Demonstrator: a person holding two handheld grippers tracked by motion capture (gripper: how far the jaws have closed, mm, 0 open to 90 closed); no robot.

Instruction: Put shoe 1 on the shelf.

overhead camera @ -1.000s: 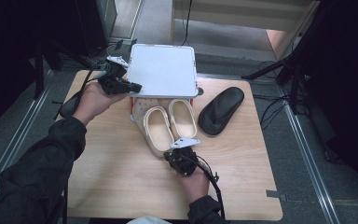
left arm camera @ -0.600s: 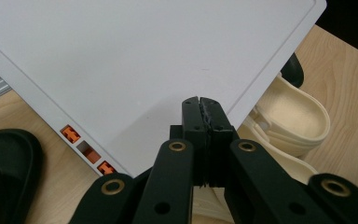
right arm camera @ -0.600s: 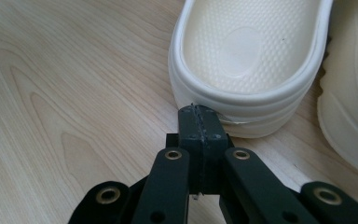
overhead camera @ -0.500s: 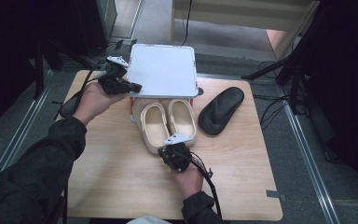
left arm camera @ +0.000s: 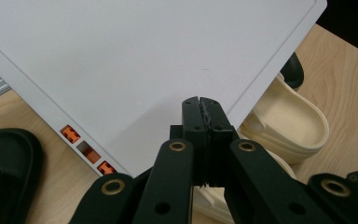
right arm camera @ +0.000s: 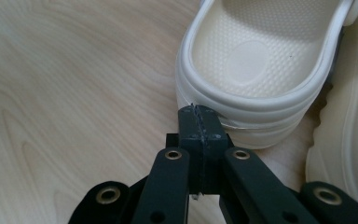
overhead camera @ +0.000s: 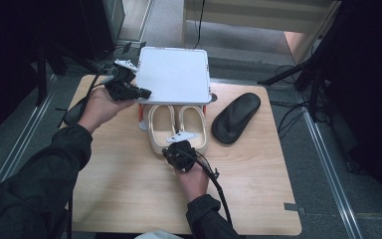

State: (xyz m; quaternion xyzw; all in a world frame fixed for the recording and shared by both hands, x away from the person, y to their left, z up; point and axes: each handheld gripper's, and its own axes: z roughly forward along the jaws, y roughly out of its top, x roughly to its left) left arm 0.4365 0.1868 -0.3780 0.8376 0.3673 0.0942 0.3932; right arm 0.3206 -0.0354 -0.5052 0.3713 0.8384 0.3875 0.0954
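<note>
A pair of cream slippers (overhead camera: 161, 124) lies mid-table, toes under a white flat-topped rack (overhead camera: 174, 74). My right gripper (overhead camera: 171, 148) is shut, with nothing between its jaws. Its tips rest against the heel of the left cream slipper (right arm camera: 261, 60), and the other cream slipper (right arm camera: 349, 140) lies just to the right. My left gripper (overhead camera: 146, 93) is shut and empty, held over the rack's left front corner. In the left gripper view its tips (left arm camera: 201, 103) hover above the white top (left arm camera: 135, 60), with a cream slipper (left arm camera: 289, 121) beyond the edge.
One black slipper (overhead camera: 236, 117) lies right of the rack. Another black slipper (overhead camera: 74, 112) lies at the table's left edge, partly behind my left hand. Orange fittings (left arm camera: 70, 134) show on the rack's side. Bare wooden tabletop (overhead camera: 129, 189) spreads at the front.
My right gripper has moved forward and a little left up to the slippers' heels. The left cream slipper has slid further under the rack. The left hand has stayed put.
</note>
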